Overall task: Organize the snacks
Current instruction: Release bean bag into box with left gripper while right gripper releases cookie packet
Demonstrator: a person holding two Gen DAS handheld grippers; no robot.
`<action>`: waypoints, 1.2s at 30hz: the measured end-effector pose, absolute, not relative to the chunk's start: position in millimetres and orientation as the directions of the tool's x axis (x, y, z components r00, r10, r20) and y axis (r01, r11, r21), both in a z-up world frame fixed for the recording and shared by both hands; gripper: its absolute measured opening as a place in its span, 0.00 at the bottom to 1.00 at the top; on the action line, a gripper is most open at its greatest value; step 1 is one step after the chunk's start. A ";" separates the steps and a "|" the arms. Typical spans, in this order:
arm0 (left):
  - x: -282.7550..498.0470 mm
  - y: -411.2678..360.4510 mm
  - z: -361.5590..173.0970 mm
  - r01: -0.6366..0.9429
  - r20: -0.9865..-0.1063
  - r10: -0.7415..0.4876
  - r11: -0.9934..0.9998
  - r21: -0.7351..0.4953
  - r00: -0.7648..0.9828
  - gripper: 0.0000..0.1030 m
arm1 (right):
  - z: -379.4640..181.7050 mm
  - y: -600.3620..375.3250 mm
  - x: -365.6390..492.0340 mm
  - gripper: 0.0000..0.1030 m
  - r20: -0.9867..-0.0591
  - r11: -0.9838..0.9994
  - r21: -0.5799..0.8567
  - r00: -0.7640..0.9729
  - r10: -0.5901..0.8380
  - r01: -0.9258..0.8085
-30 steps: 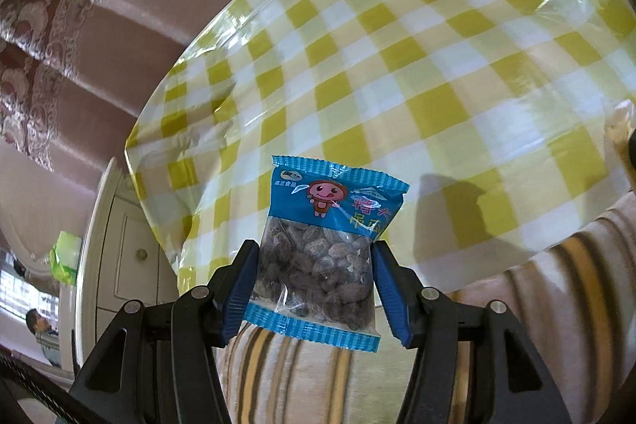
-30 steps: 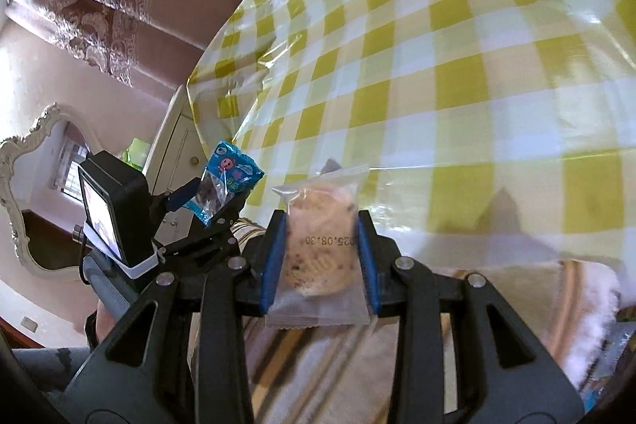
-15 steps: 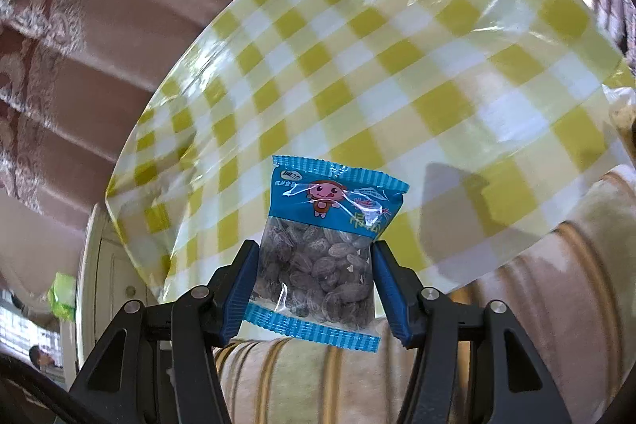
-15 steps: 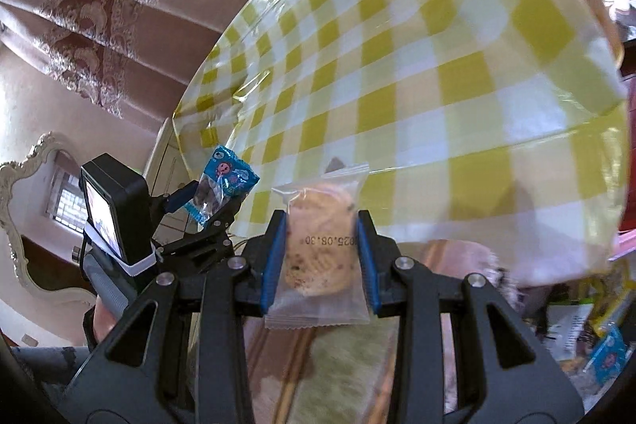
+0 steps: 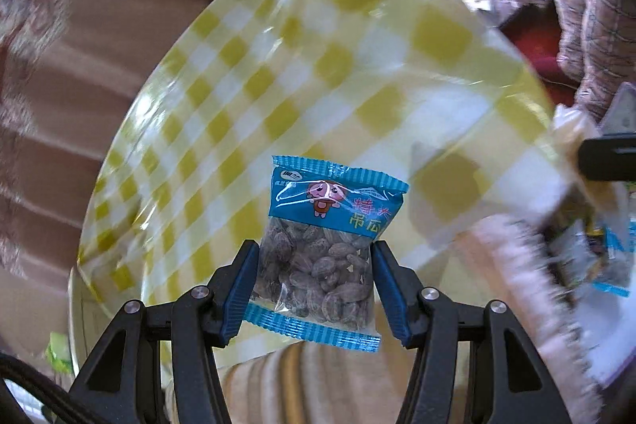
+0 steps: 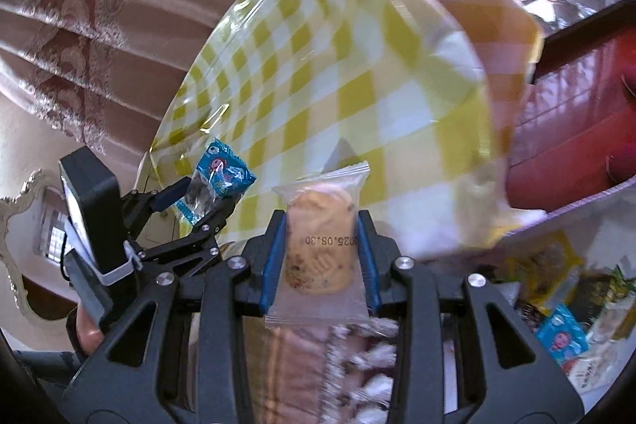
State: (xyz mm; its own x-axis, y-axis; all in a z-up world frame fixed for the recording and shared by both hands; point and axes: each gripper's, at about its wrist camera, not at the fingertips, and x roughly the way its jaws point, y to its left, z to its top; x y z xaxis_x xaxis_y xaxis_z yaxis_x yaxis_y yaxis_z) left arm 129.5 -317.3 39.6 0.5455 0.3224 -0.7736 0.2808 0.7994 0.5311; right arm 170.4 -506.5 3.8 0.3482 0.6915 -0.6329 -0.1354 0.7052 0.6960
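The left gripper (image 5: 314,277) clamps the blue seed packet (image 5: 326,245) by its side edges between both fingers (image 5: 242,289), presumably for carrying. The right gripper (image 6: 320,257) likewise pinches a clear-wrapped biscuit (image 6: 320,249). The checked bench (image 5: 278,86) lies beyond. Right of the fingers, a snack pile (image 6: 564,304) is blurred and cut off.

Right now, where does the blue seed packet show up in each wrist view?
Left wrist view: blue seed packet low centre, clamped between the left gripper pads.
Right wrist view: same packet left of centre, smaller, held there.
Shared landmark: yellow checked tablecloth behind it.
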 end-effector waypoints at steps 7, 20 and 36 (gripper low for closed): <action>102.5 -386.4 32.2 0.407 -0.799 0.233 0.761 0.505 0.554 0.56 | -19.6 -553.2 150.6 0.37 -0.672 0.731 0.680 0.350 0.652 -0.058; 44.4 -459.4 -10.5 0.618 -0.902 0.111 0.693 0.372 0.418 0.61 | -74.1 -601.8 108.6 0.40 -0.747 0.758 0.646 0.275 0.605 0.087; 60.4 -416.5 0.3 0.546 -0.885 0.133 0.743 0.388 0.447 0.82 | -64.6 -578.9 115.4 0.52 -0.754 0.763 0.641 0.251 0.607 0.080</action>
